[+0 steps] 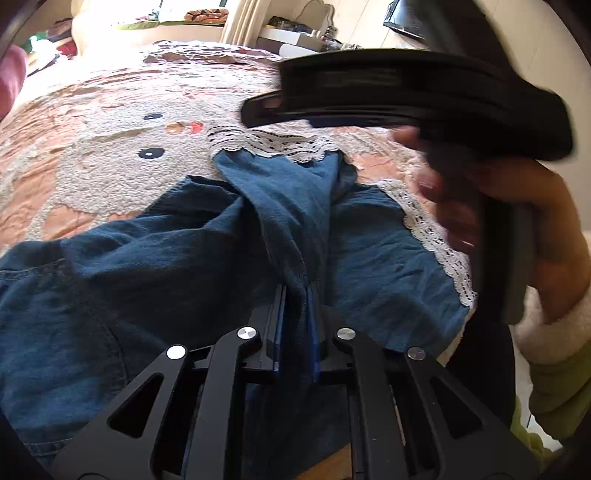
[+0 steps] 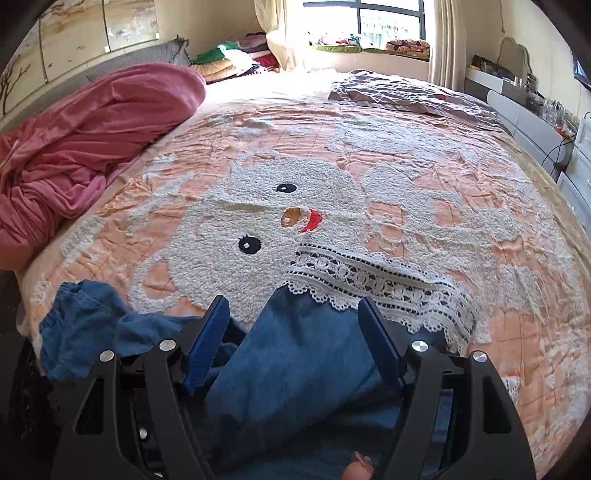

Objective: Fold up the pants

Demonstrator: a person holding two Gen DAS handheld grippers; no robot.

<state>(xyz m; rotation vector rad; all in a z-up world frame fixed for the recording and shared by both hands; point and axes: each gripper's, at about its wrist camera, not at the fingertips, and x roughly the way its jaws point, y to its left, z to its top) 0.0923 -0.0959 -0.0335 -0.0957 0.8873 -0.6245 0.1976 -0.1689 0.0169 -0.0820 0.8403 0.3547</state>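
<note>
Writing: I find no brand, label or readable text on anything in either view.
Pants (image 1: 207, 251): blue denim with white lace hems, lying rumpled on the bedspread (image 2: 424, 166) near its front edge, legs pointing away from me.
My left gripper (image 1: 295, 295): jaws closed tight on a bunched ridge of the pants fabric; the cloth rises from between my blue pads and runs up toward the lace hem (image 1: 273, 142).
My right gripper (image 2: 291, 332): jaws standing wide apart, blue pads on either side of one pant leg, not pressing it; the denim passes loose between them and the lace cuff (image 2: 380, 284) lies just beyond the tips.
Left view only: my right gripper's black body, blurred, hanging above the far hem, with the hand (image 1: 517, 206) that holds it and a fluffy white and green sleeve (image 1: 554, 350); a stitched pocket seam at the left of the pants.
Right view only: a heap of pink blanket (image 2: 85, 147) at the left of the bed, a grey pillow (image 2: 413, 92) at the far right, the window (image 2: 365, 18), folded clothes along the sill, a fingertip at the bottom edge.
Bedspread: peach, with a woolly white cartoon face whose eyes and red mouth sit just beyond the hems.
Edges: the left bed edge runs under the pink blanket; the right edge drops off toward drawers (image 2: 576, 173).
Open room: bare bedspread ahead of the hems, between blanket and pillow.
</note>
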